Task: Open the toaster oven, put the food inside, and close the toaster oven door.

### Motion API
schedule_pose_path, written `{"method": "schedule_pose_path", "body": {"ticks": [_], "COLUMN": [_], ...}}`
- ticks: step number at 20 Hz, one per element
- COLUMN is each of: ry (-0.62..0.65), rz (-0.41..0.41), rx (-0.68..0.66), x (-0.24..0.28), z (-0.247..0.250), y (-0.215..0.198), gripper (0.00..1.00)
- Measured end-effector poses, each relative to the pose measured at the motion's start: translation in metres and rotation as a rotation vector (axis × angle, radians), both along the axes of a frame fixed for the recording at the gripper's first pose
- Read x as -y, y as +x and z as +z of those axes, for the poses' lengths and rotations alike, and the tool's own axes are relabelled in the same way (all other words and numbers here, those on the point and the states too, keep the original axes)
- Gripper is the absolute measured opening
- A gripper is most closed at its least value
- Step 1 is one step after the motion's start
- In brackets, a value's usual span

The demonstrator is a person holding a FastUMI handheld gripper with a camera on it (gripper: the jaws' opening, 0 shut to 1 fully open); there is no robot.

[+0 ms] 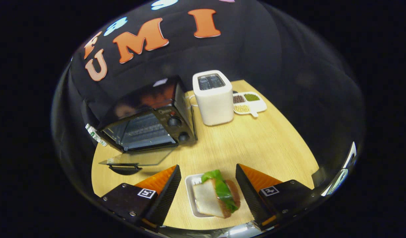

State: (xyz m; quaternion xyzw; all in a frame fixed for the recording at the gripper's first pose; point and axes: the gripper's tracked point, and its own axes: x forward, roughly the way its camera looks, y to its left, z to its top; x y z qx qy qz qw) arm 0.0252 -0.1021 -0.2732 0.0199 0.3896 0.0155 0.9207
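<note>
The gripper (208,173) hangs with fingers spread wide on either side of a sandwich (216,194) lying on a small white tray (190,195), touching neither. Far left, the toaster oven (146,120) stands with its door (140,158) dropped open onto the wooden table (255,145).

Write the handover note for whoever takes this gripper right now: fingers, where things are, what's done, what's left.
Gripper: open, fingers on either side of the sandwich, not pressing it.
Sandwich: lying on a small white tray on the wooden table.
Toaster oven: beyond the fingers, its glass door already folded down open.
White toaster and a divided dish stand beside it.
Done: door opened.
Left: grasp the sandwich, place it inside, close the door.
</note>
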Motion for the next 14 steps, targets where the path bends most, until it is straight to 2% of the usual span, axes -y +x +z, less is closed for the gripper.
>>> {"method": "schedule_pose_path", "body": {"ticks": [3,6,10,12,14], "ry": [0.027,-0.041,-0.1,-0.117,-0.123], "rz": [0.056,0.112,0.14,0.139,0.136], "rx": [0.122,0.141,0.092,0.088,0.025], "x": [-0.074,-0.127,-0.153,-0.152,-0.149], "z": [0.02,0.0,-0.037,-0.052,-0.071], "y": [0.016,0.011,-0.005,-0.014,-0.024], "gripper": [0.99,0.99,0.99,0.99,1.0]}}
